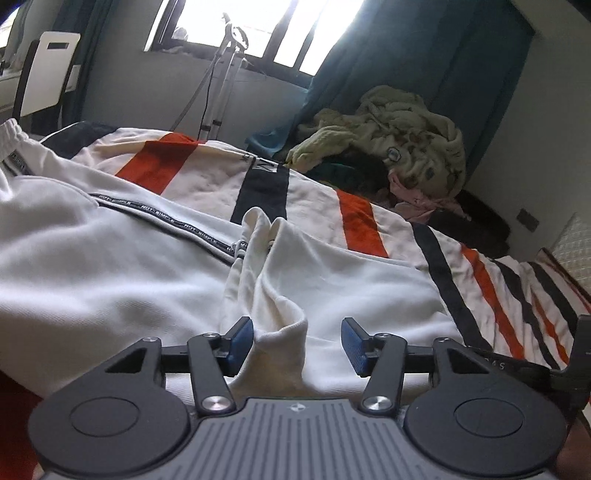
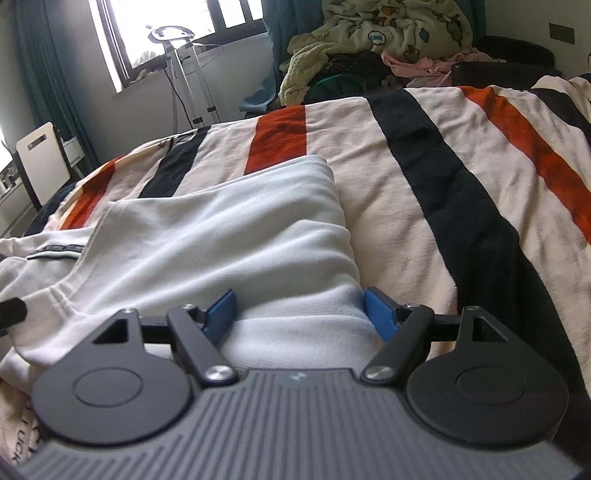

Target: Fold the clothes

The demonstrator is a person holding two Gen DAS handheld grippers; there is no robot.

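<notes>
White trousers [image 1: 129, 266] lay spread out on the striped blanket [image 2: 424, 192] covering the bed. Left gripper [image 1: 297, 345] had its fingers apart around a raised fold of cloth, and the right gripper [image 2: 299, 314] had its fingers wide apart too, straddling the folded leg end.

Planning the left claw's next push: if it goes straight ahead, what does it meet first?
Probably the white garment: a raised fold already sits between the left claw's open fingers. Depth is unclear.

So the trousers [image 1: 147, 258] are lying on the striped blanket [image 2: 461, 192], which covers the bed. Behind the blanket there's a heap of clothes [image 1: 399, 136], and left of that heap a stand [image 1: 221, 81] by the window [image 1: 258, 29].
</notes>
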